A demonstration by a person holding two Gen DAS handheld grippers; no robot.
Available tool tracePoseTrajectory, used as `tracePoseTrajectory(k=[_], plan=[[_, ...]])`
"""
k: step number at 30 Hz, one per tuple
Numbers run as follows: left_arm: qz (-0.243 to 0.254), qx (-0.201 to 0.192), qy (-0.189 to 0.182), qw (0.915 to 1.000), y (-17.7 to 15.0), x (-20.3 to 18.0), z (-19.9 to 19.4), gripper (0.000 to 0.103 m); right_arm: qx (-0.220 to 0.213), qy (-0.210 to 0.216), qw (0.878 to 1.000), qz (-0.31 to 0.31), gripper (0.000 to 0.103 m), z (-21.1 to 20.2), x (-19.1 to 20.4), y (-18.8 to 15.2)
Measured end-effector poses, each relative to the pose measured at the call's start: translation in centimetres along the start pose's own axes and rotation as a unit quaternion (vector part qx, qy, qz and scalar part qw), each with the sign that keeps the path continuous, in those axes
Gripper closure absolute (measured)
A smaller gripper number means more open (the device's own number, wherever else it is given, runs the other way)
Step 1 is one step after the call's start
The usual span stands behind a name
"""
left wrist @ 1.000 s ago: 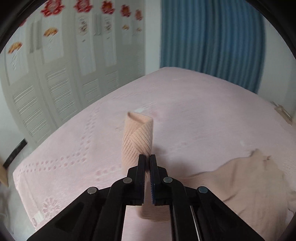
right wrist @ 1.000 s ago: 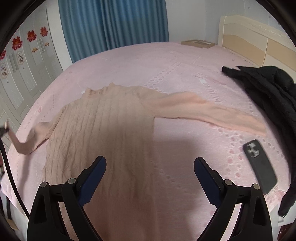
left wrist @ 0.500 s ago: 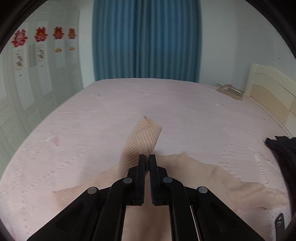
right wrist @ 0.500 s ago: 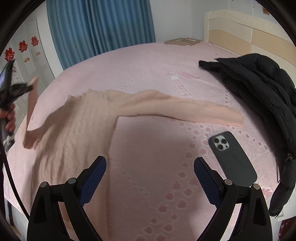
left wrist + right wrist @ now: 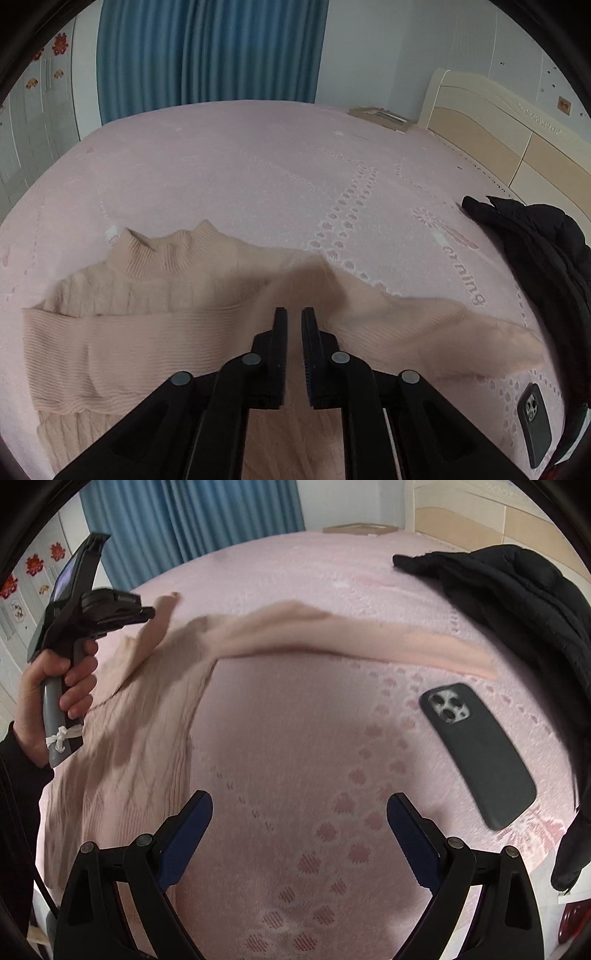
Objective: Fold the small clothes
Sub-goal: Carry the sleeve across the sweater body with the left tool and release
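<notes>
Knitwear first: a peach ribbed sweater (image 5: 155,302) lies flat on the pink bedspread (image 5: 280,177), its turtleneck collar pointing toward the far blue curtain (image 5: 210,51). One sleeve is folded across the chest, running from the garment's outer edge in toward the middle, while the other sleeve (image 5: 369,638) stretches out straight over the bed toward a black jacket (image 5: 517,602), its cuff ending just short of it. In the right wrist view the folded sleeve's end looks blurred beside the left tongs (image 5: 146,614), and I cannot tell from that angle whether cloth is touching them. The left wrist view shows the left tongs (image 5: 294,314) hovering over the sweater's middle with a narrow gap between the jaws and no fabric pinched in it. The person's left hand (image 5: 55,686) grips that tool's grey handle, which has a white cord tied round it. The right tongs (image 5: 299,812) are spread wide and hold nothing, poised above bare bedspread beside the sweater's edge. A dark phone (image 5: 476,749) lies camera side up on the bed near the straight sleeve's cuff and the jacket. A cream headboard (image 5: 491,125) stands behind the jacket, and a flat cardboard box (image 5: 384,118) sits at the bed's far corner.
</notes>
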State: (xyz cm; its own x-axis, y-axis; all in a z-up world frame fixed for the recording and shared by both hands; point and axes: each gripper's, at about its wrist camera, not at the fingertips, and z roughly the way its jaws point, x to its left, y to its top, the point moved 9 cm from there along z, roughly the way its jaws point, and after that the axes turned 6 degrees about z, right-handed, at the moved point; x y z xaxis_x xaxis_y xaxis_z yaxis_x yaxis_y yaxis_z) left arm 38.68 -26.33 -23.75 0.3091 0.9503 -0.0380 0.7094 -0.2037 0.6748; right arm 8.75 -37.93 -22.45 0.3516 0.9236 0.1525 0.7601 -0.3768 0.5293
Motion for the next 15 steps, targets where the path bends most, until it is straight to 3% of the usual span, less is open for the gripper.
tracePoseTrajectory(k=[5, 7, 10, 15], plan=[[-0.024, -0.008, 0.033, 0.9991, -0.6, 4.8, -2.7, 0.035, 0.007, 0.009, 1.0, -0.009, 0.009, 0.2, 1.2, -0.8], [-0.039, -0.022, 0.055, 0.9975, -1.0, 8.1, -4.6, 0.032, 0.007, 0.017, 1.0, -0.013, 0.009, 0.1, 2.0, -0.9], [-0.066, -0.009, 0.084, 0.9942, -2.9, 13.6, -7.1, 0.032, 0.006, 0.029, 0.999, -0.016, 0.009, -0.2, 3.4, -0.8], [-0.127, 0.016, 0.096, 0.9872, -9.3, 20.4, -11.3, 0.032, 0.007, 0.049, 0.998, -0.032, 0.009, -0.6, 5.9, -1.8]])
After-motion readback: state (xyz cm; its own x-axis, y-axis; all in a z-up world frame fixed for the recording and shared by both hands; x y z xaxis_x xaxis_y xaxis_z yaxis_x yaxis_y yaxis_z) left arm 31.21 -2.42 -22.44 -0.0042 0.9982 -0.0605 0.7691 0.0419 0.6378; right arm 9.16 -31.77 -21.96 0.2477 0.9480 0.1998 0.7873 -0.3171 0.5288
